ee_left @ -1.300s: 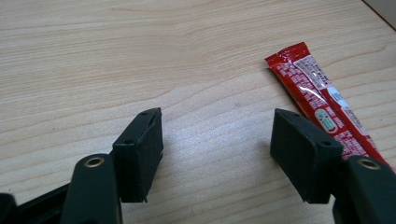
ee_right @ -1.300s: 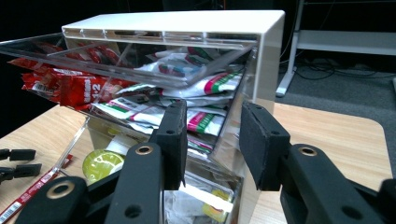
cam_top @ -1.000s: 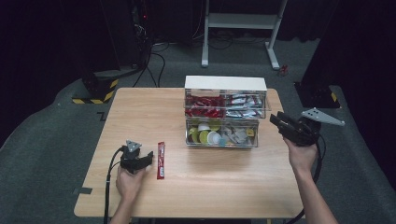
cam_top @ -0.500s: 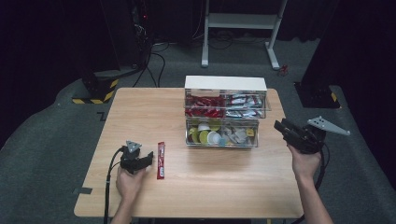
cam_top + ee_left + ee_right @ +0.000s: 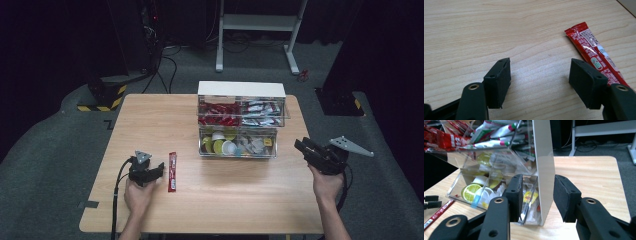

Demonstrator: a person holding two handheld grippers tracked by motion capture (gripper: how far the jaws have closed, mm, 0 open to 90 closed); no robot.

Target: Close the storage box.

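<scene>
A red stick sachet (image 5: 172,171) lies flat on the wooden table (image 5: 150,120), just right of my left gripper (image 5: 159,170). In the left gripper view the left gripper (image 5: 540,82) is open over bare wood, and the sachet (image 5: 594,57) runs past its right jaw, outside the gap. My right gripper (image 5: 300,145) hovers off the table's right edge, open and pointing at the clear organizer box (image 5: 241,125). In the right gripper view the right gripper (image 5: 536,195) frames the box's white side wall (image 5: 544,165), which stands farther off.
The box holds red sachets (image 5: 215,111) and white sachets (image 5: 262,109) on top, cups and small pods (image 5: 222,146) below. A white stand (image 5: 260,22) and cables stand on the dark floor behind. The table's front half is bare wood.
My right gripper has drawn back from the box, toward the person and slightly right, and sits lower. The left gripper and the sachet have stayed put.
</scene>
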